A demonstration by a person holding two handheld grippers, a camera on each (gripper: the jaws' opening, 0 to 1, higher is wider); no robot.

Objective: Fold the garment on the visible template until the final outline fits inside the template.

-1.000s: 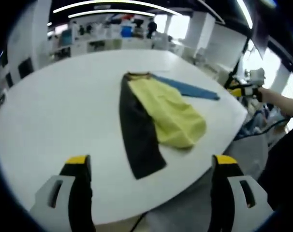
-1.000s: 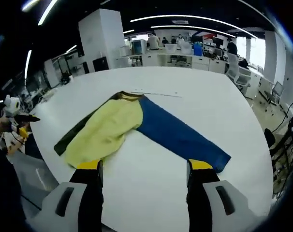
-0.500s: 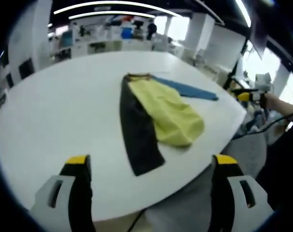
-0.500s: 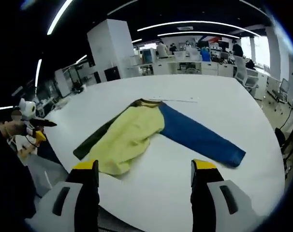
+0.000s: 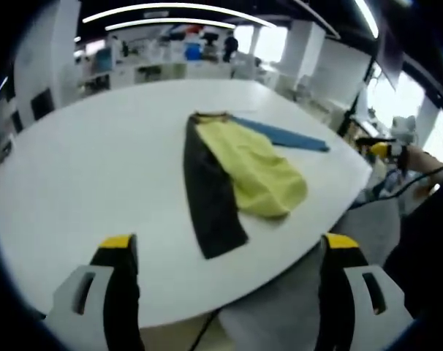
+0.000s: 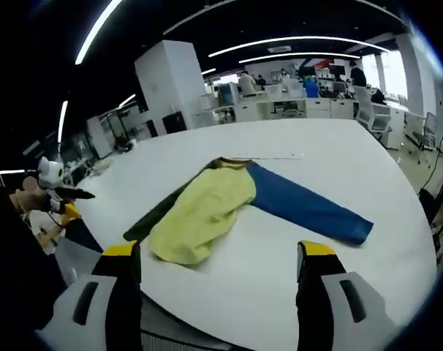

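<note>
A garment lies spread on the white table (image 5: 90,161). It has a yellow middle (image 5: 254,168), a dark sleeve (image 5: 207,197) and a blue sleeve (image 5: 284,135). My left gripper (image 5: 229,243) hovers open off the table's near edge, short of the dark sleeve's end. In the right gripper view the yellow part (image 6: 203,212) lies folded over, the blue sleeve (image 6: 309,208) stretches right and the dark sleeve (image 6: 157,216) peeks out at the left. My right gripper (image 6: 220,252) is open and holds nothing, back from the table edge. A thin line (image 6: 269,156) marks the table beyond the collar.
The person's hand holds the right gripper (image 5: 384,148) past the table's right edge; the left gripper (image 6: 61,197) shows at the left of the right gripper view. Desks, chairs and people (image 6: 294,84) stand far behind the round table (image 6: 368,146).
Both cameras have drawn back from the table, the right one more, so the garment looks smaller and farther. The garment itself has not moved. Both grippers stay open.
</note>
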